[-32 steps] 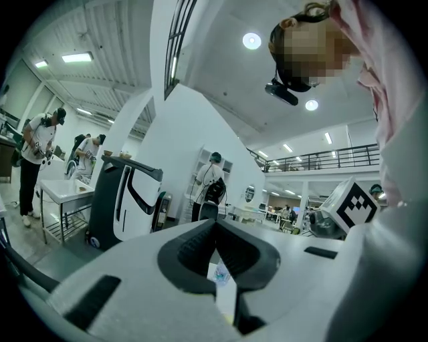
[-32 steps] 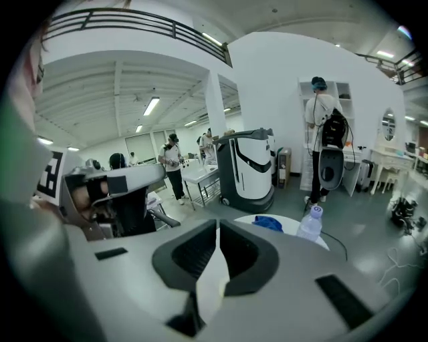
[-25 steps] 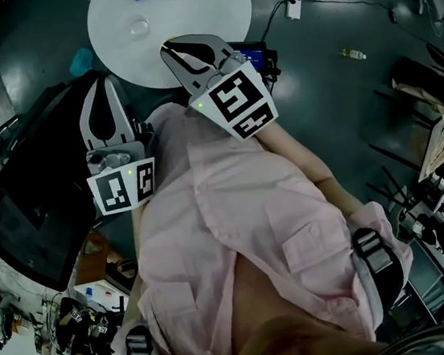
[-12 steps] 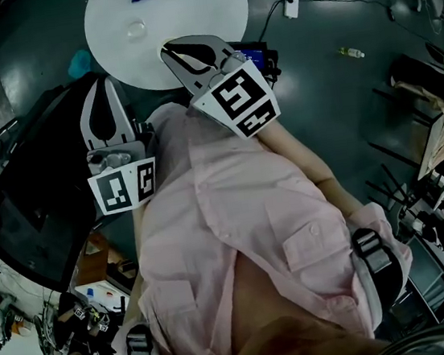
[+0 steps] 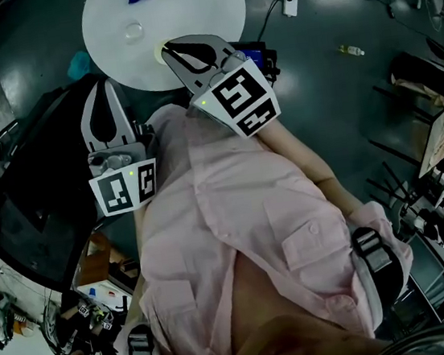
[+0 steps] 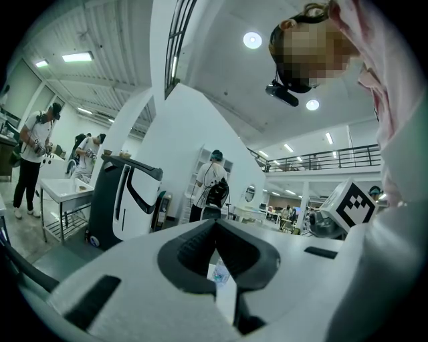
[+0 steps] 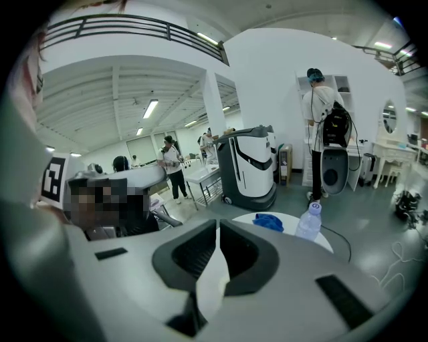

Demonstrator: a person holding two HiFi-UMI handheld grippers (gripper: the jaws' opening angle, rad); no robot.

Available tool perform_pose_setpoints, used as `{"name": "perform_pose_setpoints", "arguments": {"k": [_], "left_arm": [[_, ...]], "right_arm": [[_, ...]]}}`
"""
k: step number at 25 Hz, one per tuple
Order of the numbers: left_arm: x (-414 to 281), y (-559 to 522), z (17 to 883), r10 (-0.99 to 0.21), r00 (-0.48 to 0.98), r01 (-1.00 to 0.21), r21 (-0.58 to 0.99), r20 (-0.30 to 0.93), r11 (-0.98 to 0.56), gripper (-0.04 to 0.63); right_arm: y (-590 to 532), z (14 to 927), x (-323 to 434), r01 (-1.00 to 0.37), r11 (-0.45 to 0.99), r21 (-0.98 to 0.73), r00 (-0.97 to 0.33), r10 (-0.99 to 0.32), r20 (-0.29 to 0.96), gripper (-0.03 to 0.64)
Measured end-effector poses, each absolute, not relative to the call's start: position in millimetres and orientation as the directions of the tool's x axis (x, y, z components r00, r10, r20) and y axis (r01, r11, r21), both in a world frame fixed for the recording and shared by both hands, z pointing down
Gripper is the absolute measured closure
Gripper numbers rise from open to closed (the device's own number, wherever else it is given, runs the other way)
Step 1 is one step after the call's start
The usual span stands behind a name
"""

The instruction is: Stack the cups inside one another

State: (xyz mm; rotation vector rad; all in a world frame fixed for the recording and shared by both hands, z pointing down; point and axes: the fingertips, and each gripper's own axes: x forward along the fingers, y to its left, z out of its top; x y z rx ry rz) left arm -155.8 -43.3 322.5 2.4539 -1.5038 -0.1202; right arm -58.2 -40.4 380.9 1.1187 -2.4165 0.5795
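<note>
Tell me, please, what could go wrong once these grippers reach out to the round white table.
The clear cup barely shows against the white table; a shut right gripper or left gripper could knock it off instead of grasping. The water bottle stands beside the blue cloth and might topple. Cables and a power strip on the floor by the table could trip the person.

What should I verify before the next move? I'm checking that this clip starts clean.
1. Nothing in left tongs: ok, shut and empty.
2. Nothing in right tongs: ok, shut and empty.
3. Both opened for a grasp: not ok.
4. Round table close ahead: ok.
5. Cups located: cannot tell; only one clear cup-like thing shows on the table.
</note>
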Motion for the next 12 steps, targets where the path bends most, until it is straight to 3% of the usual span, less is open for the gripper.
{"name": "perform_pose_setpoints", "arguments": {"k": [12], "left_arm": [[-158.2, -45.5, 321.8, -0.884, 0.464, -0.863, 0.259, 0.063, -0.435, 0.579]], "right_arm": [[-44.1, 381.7, -57.7, -0.793, 0.580, -0.187, -0.579, -0.620, 0.530, 0.580]]}}
